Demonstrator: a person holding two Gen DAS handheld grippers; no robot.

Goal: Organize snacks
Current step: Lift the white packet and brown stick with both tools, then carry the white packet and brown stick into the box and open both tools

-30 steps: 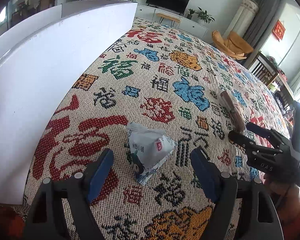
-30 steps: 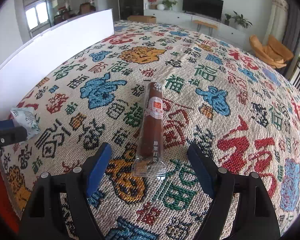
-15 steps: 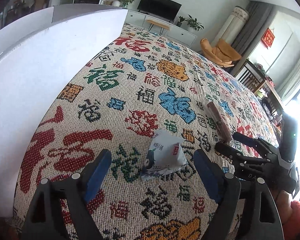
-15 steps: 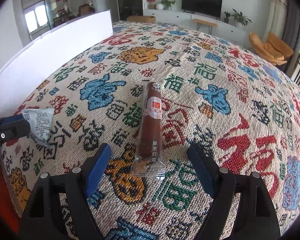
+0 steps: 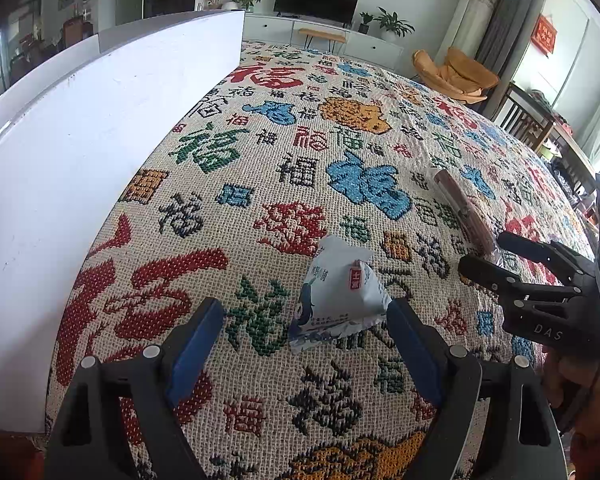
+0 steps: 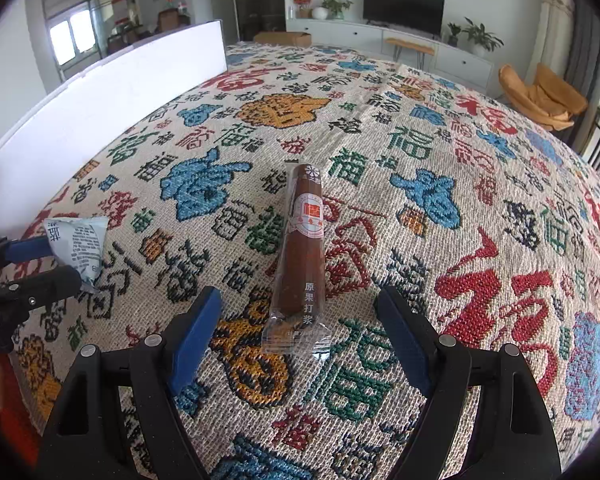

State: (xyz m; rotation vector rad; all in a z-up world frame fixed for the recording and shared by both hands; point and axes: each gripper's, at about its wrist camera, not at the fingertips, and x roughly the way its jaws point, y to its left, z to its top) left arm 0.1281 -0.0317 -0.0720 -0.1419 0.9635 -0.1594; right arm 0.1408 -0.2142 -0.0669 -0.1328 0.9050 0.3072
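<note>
Left wrist view: the left tongs stand spread wide, gripping nothing. Between their blue pads lies a small white-and-blue snack packet, puffed and slightly crumpled, resting on the patterned tablecloth that covers the table. The packet sits toward the right-hand pad, nearly touching it, with a clear gap to the left-hand one. At about 2 o'clock from the packet lies a long brown snack stick in clear wrap, and the right tongs come in from 3 o'clock with their tips at its near end. A white board stands along the table edge from 9 to 11 o'clock.

Right wrist view: the right tongs are also released and wide apart. The brown snack stick lies flat on the tablecloth, running from 6 toward 12 o'clock, its crimped near end just between the pads but touching neither. At 9 o'clock the white packet shows between the tips of the left tongs.

Judging from this, the task is at its very start: both snacks lie loose and well apart on the cloth, neither is gripped, and no box or tray for them is in view. Each pair of tongs seems lined up for a pickup; closing, lifting and gathering the snacks together all remain.
</note>
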